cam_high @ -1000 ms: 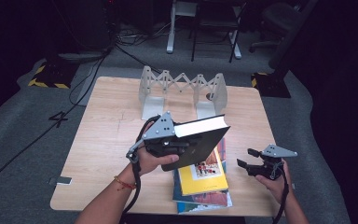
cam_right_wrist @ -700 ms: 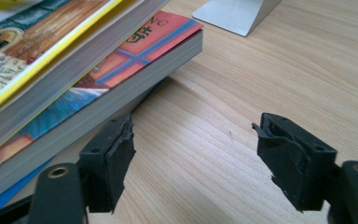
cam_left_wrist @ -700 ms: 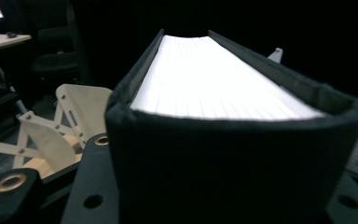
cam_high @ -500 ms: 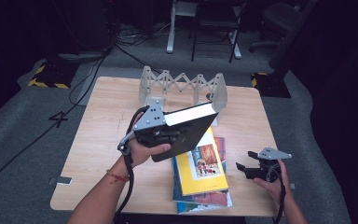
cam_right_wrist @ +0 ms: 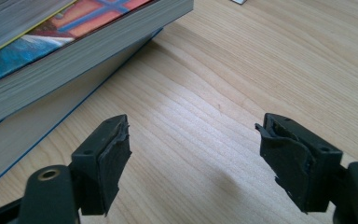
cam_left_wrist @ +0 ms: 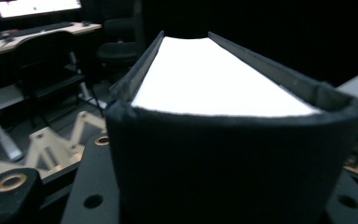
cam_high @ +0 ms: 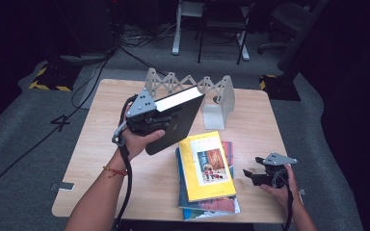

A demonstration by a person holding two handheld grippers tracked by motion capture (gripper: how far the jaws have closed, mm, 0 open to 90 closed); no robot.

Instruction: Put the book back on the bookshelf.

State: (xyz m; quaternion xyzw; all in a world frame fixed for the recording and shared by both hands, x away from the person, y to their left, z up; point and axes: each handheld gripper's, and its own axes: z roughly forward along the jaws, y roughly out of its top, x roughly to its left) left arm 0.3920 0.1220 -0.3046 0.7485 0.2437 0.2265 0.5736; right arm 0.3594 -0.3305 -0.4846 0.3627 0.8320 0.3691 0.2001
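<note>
A thick black hardcover book [cam_high: 176,120] hangs tilted above the table, with its white page edge [cam_left_wrist: 214,79] facing up. My left gripper [cam_high: 160,120] is shut on its spine end. A stack of books [cam_high: 206,166] with a yellow one on top lies flat at the front of the table, and its page edges [cam_right_wrist: 51,51] show in the right gripper view. My right gripper [cam_high: 251,176] hovers low over bare wood just right of the stack. Its jaws [cam_right_wrist: 196,158] have just been opening and stand open with nothing between them.
A grey zigzag book rack [cam_high: 192,89] with an upright end plate [cam_high: 219,103] stands at the back of the wooden table [cam_high: 101,159]. Cables, chair legs and a stand are on the dark floor beyond the table.
My left hand has carried the black book leftward and back toward the rack, uncovering the yellow book on the stack. The right hand has stayed in place.
</note>
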